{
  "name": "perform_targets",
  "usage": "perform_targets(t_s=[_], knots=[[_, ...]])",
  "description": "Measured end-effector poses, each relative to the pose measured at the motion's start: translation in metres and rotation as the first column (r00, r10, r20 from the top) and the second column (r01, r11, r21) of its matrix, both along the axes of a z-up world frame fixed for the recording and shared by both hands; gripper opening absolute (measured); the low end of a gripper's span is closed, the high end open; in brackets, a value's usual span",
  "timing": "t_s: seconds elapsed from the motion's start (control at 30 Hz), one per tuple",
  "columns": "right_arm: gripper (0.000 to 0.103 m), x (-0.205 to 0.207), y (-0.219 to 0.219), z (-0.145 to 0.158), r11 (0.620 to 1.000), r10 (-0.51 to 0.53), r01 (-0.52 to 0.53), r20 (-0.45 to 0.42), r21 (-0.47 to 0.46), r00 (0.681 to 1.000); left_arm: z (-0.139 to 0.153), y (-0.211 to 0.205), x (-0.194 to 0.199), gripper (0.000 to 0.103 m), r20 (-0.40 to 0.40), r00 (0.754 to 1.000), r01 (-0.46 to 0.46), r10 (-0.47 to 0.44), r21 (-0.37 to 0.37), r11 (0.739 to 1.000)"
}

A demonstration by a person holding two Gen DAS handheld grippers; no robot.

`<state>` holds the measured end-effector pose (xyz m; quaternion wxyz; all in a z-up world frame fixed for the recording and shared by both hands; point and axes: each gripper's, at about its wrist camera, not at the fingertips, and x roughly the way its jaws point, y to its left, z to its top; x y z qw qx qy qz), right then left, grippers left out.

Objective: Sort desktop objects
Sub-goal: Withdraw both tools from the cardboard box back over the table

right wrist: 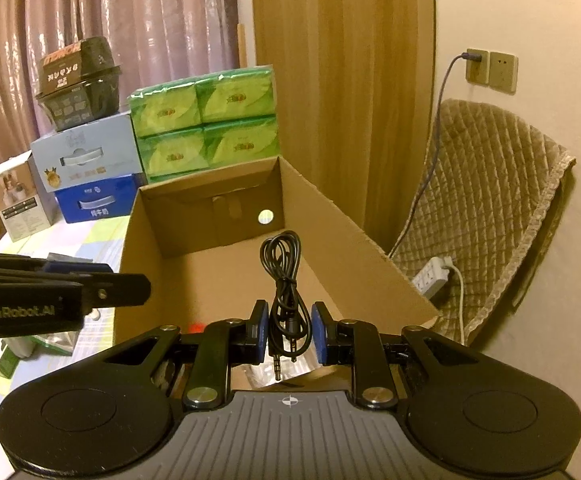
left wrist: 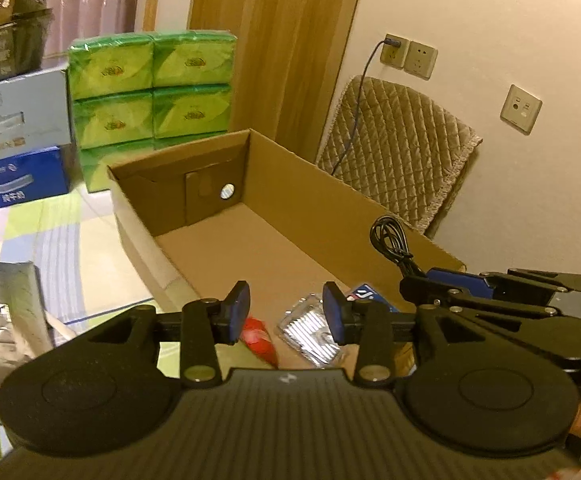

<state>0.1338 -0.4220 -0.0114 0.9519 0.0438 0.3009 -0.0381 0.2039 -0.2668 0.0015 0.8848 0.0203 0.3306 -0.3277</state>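
Observation:
An open cardboard box stands on the table. My right gripper holds a coiled black audio cable over the near end of the box; its pads are partly closed around the bundle and the plugs hang below. My left gripper is open and empty, hovering over the box's near end. Inside the box below it lie a red packet, a silver foil pack and a blue-and-white item.
Green tissue packs, blue and grey cartons and a black noodle bowl stand at the back. Foil pouches and small boxes lie on the table at left. A quilted chair, a power strip and wall sockets are at right.

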Motion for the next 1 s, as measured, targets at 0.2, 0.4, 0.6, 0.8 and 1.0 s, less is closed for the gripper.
perform_targets(t_s=[0.2, 0.4, 0.6, 0.8, 1.0], knots=[[0.02, 0.014, 0.007, 0.001, 1.0, 0.022, -0.022, 0.008, 0.003, 1.0, 0.006, 0.017, -0.005, 0.037, 0.017, 0.999, -0.03, 0.03, -0.004, 1.0], [0.042, 0.012, 0.003, 0.007, 1.0, -0.003, 0.002, 0.032, 0.031, 0.999, 0.008, 0.036, -0.009, 0.037, 0.013, 0.998, -0.063, 0.063, -0.011, 0.998], [0.052, -0.014, 0.005, 0.007, 0.998, -0.027, 0.026, 0.028, 0.053, 0.999, 0.009, 0.061, -0.02, 0.043, 0.011, 0.995, -0.102, 0.102, -0.028, 0.994], [0.06, -0.038, 0.021, 0.014, 0.998, -0.006, 0.004, 0.033, 0.061, 0.999, 0.01, 0.085, -0.04, 0.058, 0.015, 0.99, -0.139, 0.14, -0.031, 0.99], [0.075, -0.054, 0.052, 0.021, 0.996, 0.039, -0.042, 0.032, 0.085, 0.999, 0.009, 0.109, -0.059, 0.072, 0.022, 0.983, -0.182, 0.182, -0.008, 0.983]])
